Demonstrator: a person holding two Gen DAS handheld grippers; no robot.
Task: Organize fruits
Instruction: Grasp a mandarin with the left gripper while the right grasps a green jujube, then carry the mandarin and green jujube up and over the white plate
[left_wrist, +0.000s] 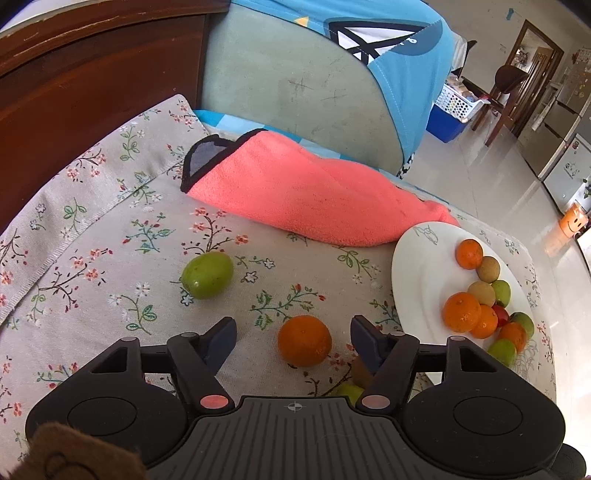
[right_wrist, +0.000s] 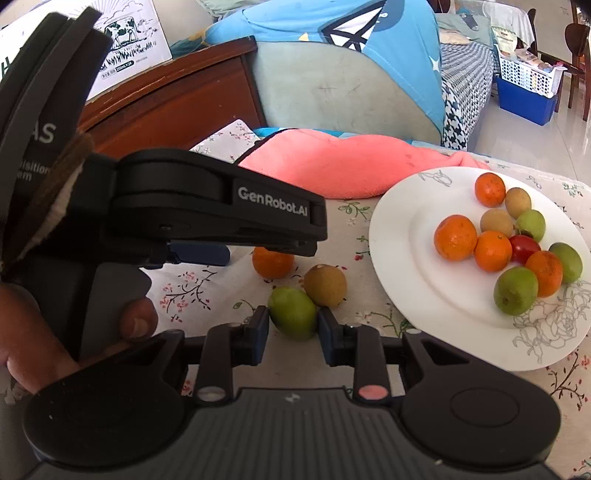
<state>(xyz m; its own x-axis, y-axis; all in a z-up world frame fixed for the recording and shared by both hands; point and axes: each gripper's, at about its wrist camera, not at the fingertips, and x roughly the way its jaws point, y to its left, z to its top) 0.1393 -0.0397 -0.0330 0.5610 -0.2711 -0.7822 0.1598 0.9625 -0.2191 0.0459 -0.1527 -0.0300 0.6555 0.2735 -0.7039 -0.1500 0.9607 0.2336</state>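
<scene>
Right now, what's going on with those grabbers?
Left gripper open around loose orange. Right gripper closing on green fruit, brown fruit touching it. Plate clear.

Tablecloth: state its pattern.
The tablecloth is grey with small pink and white flowers on green-leafed twigs; the left wrist view shows it best.

A grey cloth (left_wrist: 92, 236) printed with small red and white flowers on green sprigs covers the table. The round white plate (right_wrist: 413, 258) bears a grey line-drawn rose. The fluffy towel (left_wrist: 314, 199) is coral pink, black-edged.
</scene>
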